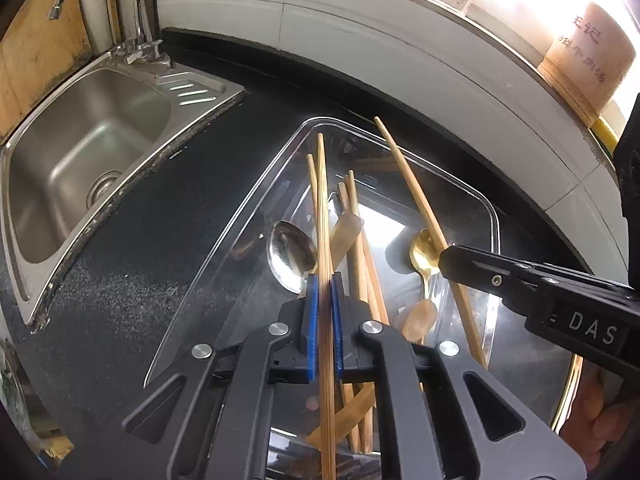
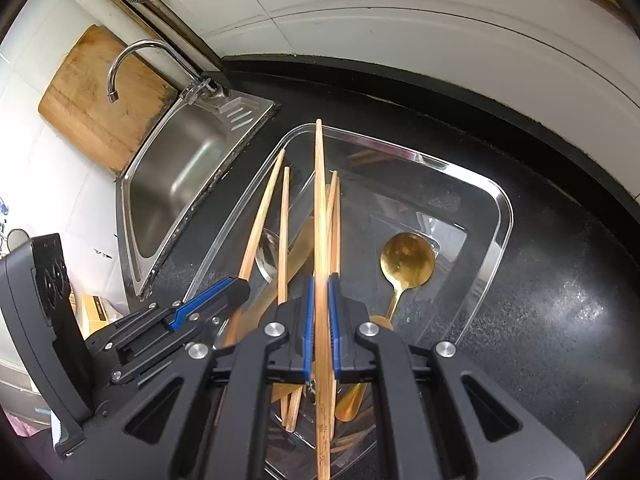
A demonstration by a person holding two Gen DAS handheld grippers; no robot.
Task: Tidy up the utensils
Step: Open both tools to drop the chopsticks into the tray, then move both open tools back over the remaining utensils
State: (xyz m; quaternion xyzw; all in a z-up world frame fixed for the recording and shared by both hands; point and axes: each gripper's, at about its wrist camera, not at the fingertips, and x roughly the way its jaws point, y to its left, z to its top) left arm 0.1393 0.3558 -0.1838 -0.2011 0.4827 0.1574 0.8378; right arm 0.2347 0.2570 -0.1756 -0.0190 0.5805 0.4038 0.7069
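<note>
1. L gripper (image 1: 324, 292): jaws together, clamped on one wooden chopstick (image 1: 325, 216) betw the blue pads (image 1: 313, 320); stick runs straight along the finger line, far tip out past the pads over the clear tray (image 1: 224, 248), near end back under the gripper body.
2. R gripper (image 2: 320, 296): same story; jaws clamped on a second chopstick (image 2: 319, 200), pads tight both sides; in the left-wrist view it crosses the tray's right half at a slant, far tip over the tray's far rim.
3. Both held sticks: long axis tilted, tips fwd & down toward the tray; roughly parallel w/ the tray's long side, not yet lying flat.
4. Tray contents: several loose chopsticks (image 1: 360, 248) crisscrossed in the left-middle; silver spoon (image 1: 290, 254) bowl-up at the left; gold spoon (image 2: 406, 262) on the right w/ handle toward the cameras; pale translucent spoon-like pieces (image 1: 346, 234) among the sticks, type unclear.
5. Progress, my read: partway; utensils gathered in the tray but still jumbled, chopsticks not aligned or paired, spoons apart from each other; the two held sticks still need setting down.
6. Surroundings: tray sits on the black counter (image 1: 120, 280); steel sink (image 1: 88, 152) & tap just beside, to the left; nothing loose visible on the counter.
</note>
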